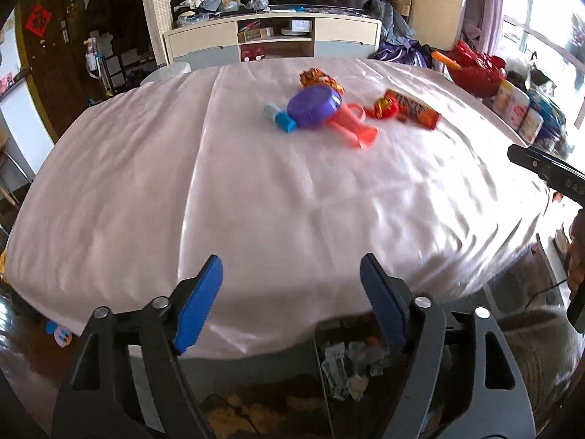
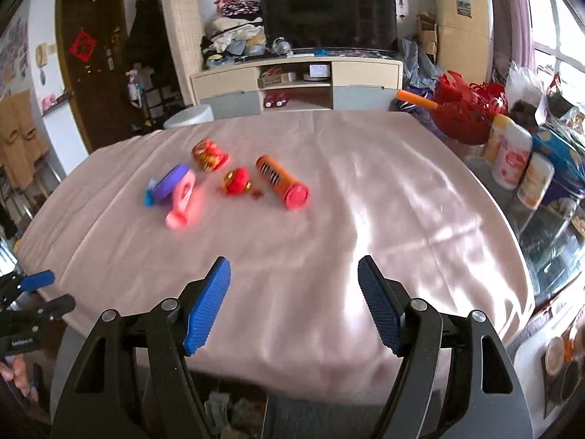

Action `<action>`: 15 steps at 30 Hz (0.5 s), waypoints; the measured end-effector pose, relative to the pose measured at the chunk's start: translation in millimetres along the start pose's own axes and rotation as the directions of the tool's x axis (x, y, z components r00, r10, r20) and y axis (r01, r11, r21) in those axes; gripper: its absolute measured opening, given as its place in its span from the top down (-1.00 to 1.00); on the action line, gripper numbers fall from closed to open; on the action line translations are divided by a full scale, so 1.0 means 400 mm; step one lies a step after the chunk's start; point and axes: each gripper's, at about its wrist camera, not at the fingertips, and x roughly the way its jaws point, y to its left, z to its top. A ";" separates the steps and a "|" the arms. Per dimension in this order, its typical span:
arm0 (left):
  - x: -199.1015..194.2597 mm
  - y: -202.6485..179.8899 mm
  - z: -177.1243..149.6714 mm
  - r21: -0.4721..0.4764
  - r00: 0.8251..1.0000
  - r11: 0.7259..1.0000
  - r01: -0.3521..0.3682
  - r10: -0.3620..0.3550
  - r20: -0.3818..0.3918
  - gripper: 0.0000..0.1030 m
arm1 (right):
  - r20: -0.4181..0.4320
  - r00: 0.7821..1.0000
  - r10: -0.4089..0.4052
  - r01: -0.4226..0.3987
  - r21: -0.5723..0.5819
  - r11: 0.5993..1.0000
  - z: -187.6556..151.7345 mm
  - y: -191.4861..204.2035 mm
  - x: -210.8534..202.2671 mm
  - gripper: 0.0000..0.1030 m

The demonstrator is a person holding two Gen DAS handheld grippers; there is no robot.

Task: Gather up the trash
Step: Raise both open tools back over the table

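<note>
Orange tube (image 2: pixel 280 182) with a pink cap lies on its side mid-table on the pink cloth (image 2: pixel 329 219). Just left of it, a small red wrapper (image 2: pixel 237 180); beyond that, a crumpled red-gold packet (image 2: pixel 209 154). Toy (image 2: pixel 175 194), purple disc on a pink handle with a blue tip, lies beside the packet, blurred. Same cluster shows in the left view: tube (image 1: pixel 413 109), wrapper (image 1: pixel 384 107), packet (image 1: pixel 320 78), toy (image 1: pixel 321 113).

Left gripper (image 1: pixel 291 300) wide open, holding nothing, at the near table edge, well apart from the cluster. Right gripper (image 2: pixel 294 301) likewise spread and empty. Below the edge, what may be a bin (image 1: pixel 351 366) with scraps; view poor.
</note>
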 end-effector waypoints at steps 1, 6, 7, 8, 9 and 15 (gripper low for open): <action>0.008 0.005 0.017 0.001 1.000 1.000 0.000 0.000 0.001 -0.47 | -0.005 1.000 -0.002 0.002 -0.002 1.000 0.019 0.000 0.021 -0.42; 0.050 0.013 0.106 -0.004 1.000 1.000 -0.009 0.009 0.014 -0.52 | -0.026 1.000 0.005 -0.005 -0.008 1.000 0.069 0.020 0.094 -0.42; 0.058 0.012 0.125 -0.006 1.000 1.000 -0.006 0.006 0.019 -0.56 | -0.028 1.000 0.008 -0.008 -0.005 1.000 0.077 0.021 0.107 -0.42; 0.061 0.011 0.136 -0.006 1.000 1.000 -0.004 0.004 0.023 -0.58 | -0.032 0.999 0.012 -0.012 -0.003 1.000 0.088 0.023 0.123 -0.42; 0.069 0.008 0.159 -0.004 1.000 1.000 0.001 -0.001 0.030 -0.62 | -0.034 0.999 0.014 -0.014 0.000 1.000 0.096 0.024 0.139 -0.42; 0.128 -0.020 0.256 0.017 0.999 1.000 0.024 -0.025 0.039 -0.67 | -0.054 0.998 0.013 -0.012 0.013 1.000 0.128 0.012 0.225 -0.42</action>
